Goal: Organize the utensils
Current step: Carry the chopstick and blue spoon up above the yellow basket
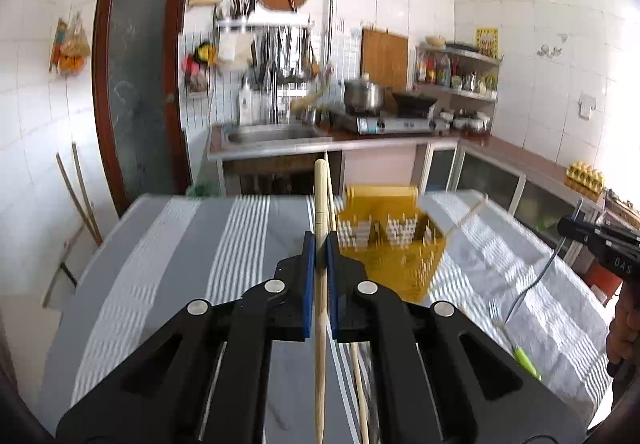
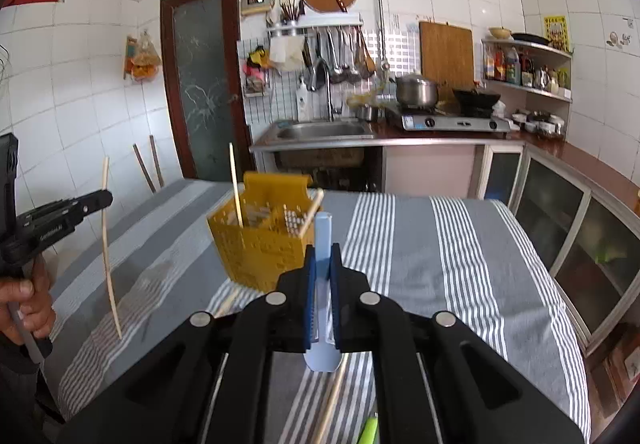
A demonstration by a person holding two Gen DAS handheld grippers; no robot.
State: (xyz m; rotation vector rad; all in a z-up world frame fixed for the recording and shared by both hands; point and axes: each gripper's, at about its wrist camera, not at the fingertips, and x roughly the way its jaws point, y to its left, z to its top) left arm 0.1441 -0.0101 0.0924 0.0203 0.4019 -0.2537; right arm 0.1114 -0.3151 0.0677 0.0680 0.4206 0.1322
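Observation:
My left gripper (image 1: 321,240) is shut on a wooden chopstick (image 1: 320,196) held upright above the striped table. It also shows from the side in the right wrist view (image 2: 105,244). A yellow perforated utensil basket (image 1: 394,244) stands on the table just right of it, also in the right wrist view (image 2: 260,240), with chopsticks (image 2: 236,184) leaning in it. My right gripper (image 2: 322,252) is shut on a light blue utensil handle (image 2: 323,240), held above the table near the basket's right side.
A grey-and-white striped cloth (image 2: 440,244) covers the table. A fork with a green handle (image 1: 516,340) and a loose chopstick (image 2: 332,396) lie on it. Behind stand the sink (image 2: 320,130), the stove (image 2: 452,120) and the counter cabinets (image 2: 560,196).

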